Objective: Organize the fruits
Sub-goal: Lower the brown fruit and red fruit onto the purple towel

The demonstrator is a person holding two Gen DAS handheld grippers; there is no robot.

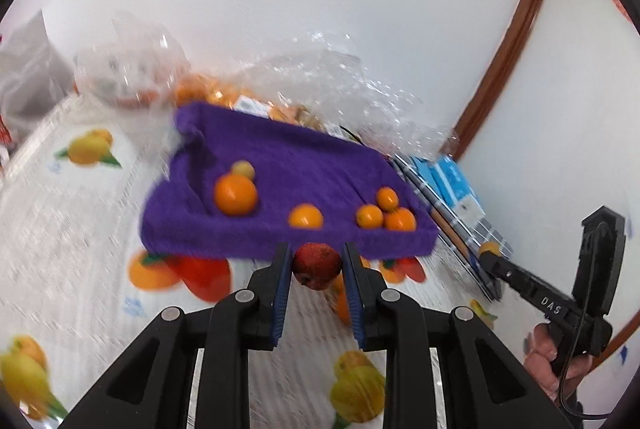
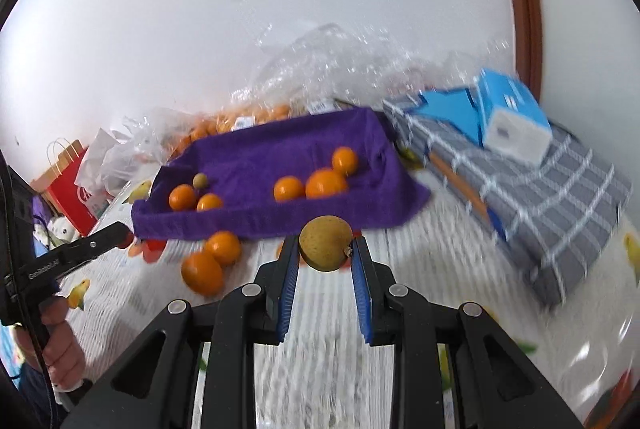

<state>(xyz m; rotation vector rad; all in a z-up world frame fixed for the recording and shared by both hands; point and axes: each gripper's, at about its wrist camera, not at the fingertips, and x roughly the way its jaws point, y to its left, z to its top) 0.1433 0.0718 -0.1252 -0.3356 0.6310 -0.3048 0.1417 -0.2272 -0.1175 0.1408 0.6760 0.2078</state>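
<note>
Left gripper (image 1: 317, 261) clamped on a red apple (image 1: 317, 265), just in front of the purple towel-lined tray (image 1: 224, 237). Tray holds five oranges (image 1: 235, 194) plus one small yellowish fruit (image 1: 244, 169). Right gripper (image 1: 489, 252) at right edge with a yellow-orange fruit (image 1: 489, 248) at its tip; grip unclear.

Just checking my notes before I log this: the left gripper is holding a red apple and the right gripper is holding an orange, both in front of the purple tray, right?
Not quite. The right gripper holds a brownish-yellow pear-like fruit, not an orange; the right wrist view shows it. The left gripper does hold the red apple, both in front of the purple tray.
</note>
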